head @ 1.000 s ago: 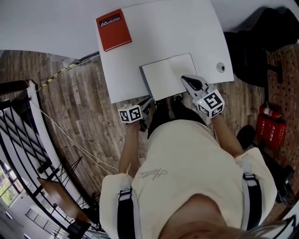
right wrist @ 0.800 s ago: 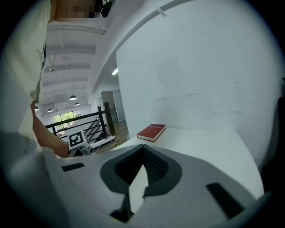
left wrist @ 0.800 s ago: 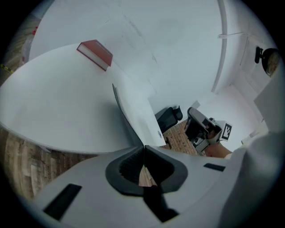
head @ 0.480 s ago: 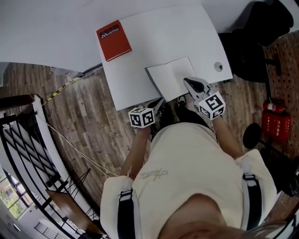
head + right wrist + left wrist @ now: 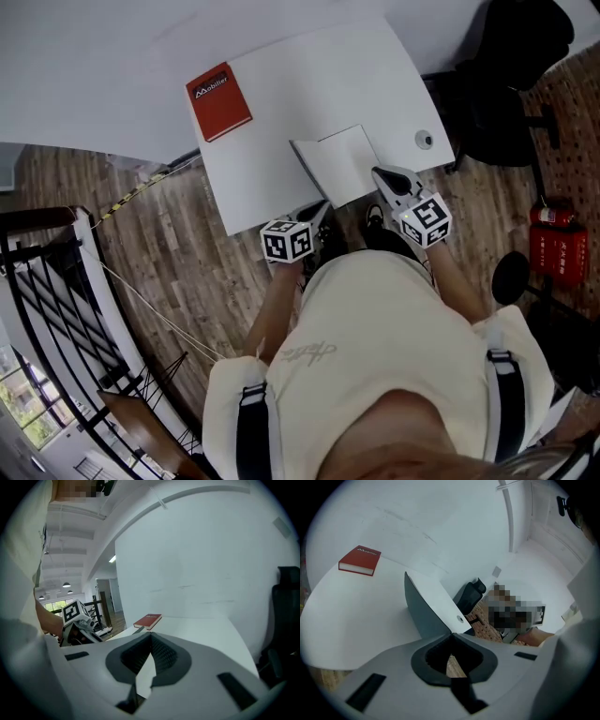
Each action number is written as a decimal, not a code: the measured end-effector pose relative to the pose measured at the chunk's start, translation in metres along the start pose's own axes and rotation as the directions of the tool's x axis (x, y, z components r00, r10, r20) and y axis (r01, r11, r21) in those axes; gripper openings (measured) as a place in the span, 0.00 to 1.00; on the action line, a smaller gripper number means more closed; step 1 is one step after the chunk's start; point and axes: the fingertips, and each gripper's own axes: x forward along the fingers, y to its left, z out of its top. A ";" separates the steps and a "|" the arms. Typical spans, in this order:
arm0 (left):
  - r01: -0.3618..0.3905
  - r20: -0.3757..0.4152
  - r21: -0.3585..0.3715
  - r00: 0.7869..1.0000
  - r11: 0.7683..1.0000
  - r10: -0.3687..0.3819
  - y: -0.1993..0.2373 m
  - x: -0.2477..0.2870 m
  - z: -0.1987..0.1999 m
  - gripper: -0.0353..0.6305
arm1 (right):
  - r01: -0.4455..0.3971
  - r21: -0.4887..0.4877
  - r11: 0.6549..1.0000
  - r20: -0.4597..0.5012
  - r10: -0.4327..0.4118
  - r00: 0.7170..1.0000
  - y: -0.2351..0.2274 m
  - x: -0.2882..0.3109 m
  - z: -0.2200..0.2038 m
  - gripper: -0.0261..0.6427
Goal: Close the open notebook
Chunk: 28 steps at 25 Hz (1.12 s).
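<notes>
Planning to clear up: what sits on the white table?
A notebook, its cover held up by the left gripper; a red book; a small round fitting. The tabletop beneath the notebook is covered.

Left gripper [image 5: 451, 635] was clamped on the notebook's [image 5: 339, 161] raised left cover corner; right gripper [image 5: 151, 634], jaws together, was held at its right edge.

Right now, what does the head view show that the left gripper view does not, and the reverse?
Only the head view: the red fire extinguisher and the stair railing. Only the left gripper view: the left gripper, jaws shut on the raised grey cover of the notebook. Both: the notebook, the red book, the white table, the black chair.
</notes>
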 end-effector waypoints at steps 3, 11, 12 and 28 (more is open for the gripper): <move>-0.022 0.014 -0.010 1.000 1.000 0.022 -0.007 0.008 0.004 0.09 | -0.030 -0.006 1.000 -0.002 0.030 1.000 -0.009 -0.008 -0.001 0.05; -0.104 0.033 -0.008 0.994 0.995 0.104 -0.022 0.024 0.010 0.09 | -0.106 0.002 0.994 0.002 0.106 0.994 -0.034 -0.015 -0.003 0.05; -0.112 0.033 -0.007 0.993 0.994 0.112 -0.025 0.027 0.011 0.09 | -0.113 0.003 0.994 0.007 0.113 0.994 -0.037 -0.016 -0.003 0.05; -0.156 0.023 -0.012 0.988 0.988 0.156 -0.051 0.073 0.008 0.09 | -0.158 0.056 0.986 0.024 0.157 0.987 -0.079 -0.036 -0.017 0.05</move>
